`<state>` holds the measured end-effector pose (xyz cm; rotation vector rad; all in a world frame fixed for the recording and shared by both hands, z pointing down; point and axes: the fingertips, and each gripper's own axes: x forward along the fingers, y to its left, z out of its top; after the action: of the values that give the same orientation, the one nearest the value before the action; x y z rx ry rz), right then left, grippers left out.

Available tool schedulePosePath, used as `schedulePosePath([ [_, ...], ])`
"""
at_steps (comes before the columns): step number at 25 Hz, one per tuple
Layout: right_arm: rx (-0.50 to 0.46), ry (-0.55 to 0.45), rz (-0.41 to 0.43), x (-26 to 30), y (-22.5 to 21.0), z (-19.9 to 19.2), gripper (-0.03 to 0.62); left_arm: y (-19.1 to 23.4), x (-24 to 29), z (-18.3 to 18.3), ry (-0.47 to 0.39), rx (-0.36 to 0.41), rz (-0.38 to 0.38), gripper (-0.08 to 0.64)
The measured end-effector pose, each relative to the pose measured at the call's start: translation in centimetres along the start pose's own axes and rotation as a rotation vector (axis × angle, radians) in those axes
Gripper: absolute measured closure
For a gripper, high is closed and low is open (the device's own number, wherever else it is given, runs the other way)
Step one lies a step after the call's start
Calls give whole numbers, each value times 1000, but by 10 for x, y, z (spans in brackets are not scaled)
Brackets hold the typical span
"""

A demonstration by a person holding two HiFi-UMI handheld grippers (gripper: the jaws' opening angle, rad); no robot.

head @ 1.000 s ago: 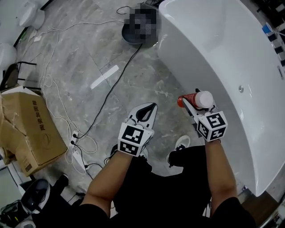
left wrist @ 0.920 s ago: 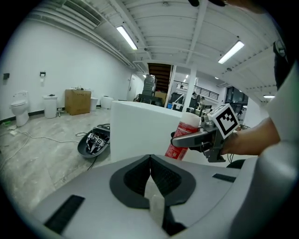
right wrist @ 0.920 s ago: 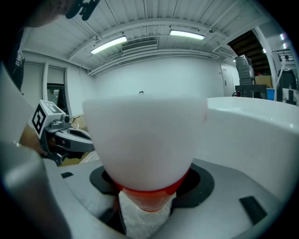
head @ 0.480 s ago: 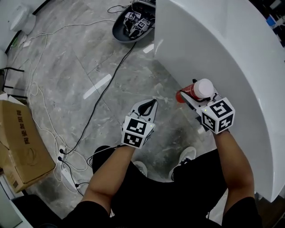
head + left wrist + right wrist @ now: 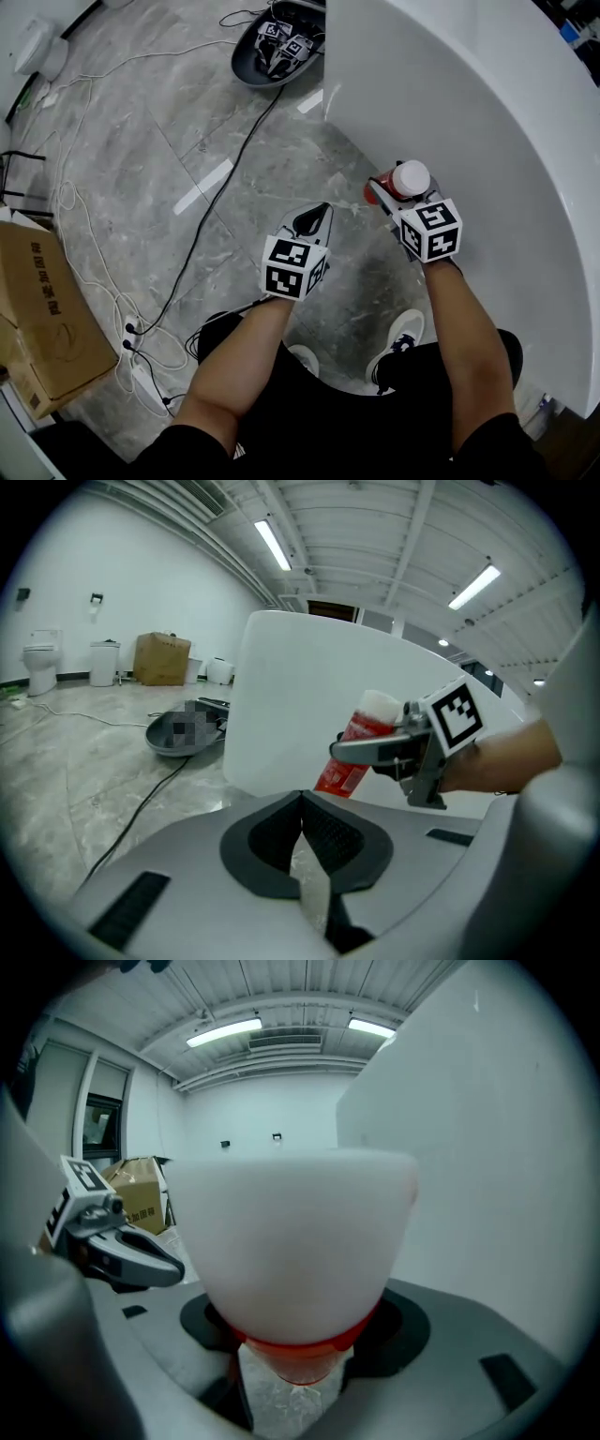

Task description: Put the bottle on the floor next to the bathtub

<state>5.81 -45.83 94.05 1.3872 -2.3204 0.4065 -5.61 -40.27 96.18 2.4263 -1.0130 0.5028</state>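
Bottle (image 5: pixel 403 181) clamped in right tongs (image 5: pixel 389 199); left tongs (image 5: pixel 314 220) closed, empty.
Released tilted, it may topple; bathtub (image 5: pixel 487 141) crowds at three o'clock.

Dark printed characters on cardboard box (image 5: pixel 42 309), too small to read, bottle (image 5: pixel 352 757) label print illegible

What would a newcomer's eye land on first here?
The red bottle with its white cap stands out, clamped in the right gripper close beside the outer wall of the big white bathtub. Next comes the left gripper, shut and empty, held over the grey marble floor.
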Motion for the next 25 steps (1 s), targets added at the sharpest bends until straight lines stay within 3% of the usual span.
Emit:
schedulePosePath([
  [7, 65, 111, -55, 31, -12, -83, 308, -22, -5, -2, 10, 65, -64, 543],
  [13, 61, 190, -37, 56, -4, -132, 308, -19, -13, -9, 39, 69, -60, 543],
  [25, 64, 222, -47, 100, -11, -174, 308, -8, -22, -17, 71, 23, -2, 543],
])
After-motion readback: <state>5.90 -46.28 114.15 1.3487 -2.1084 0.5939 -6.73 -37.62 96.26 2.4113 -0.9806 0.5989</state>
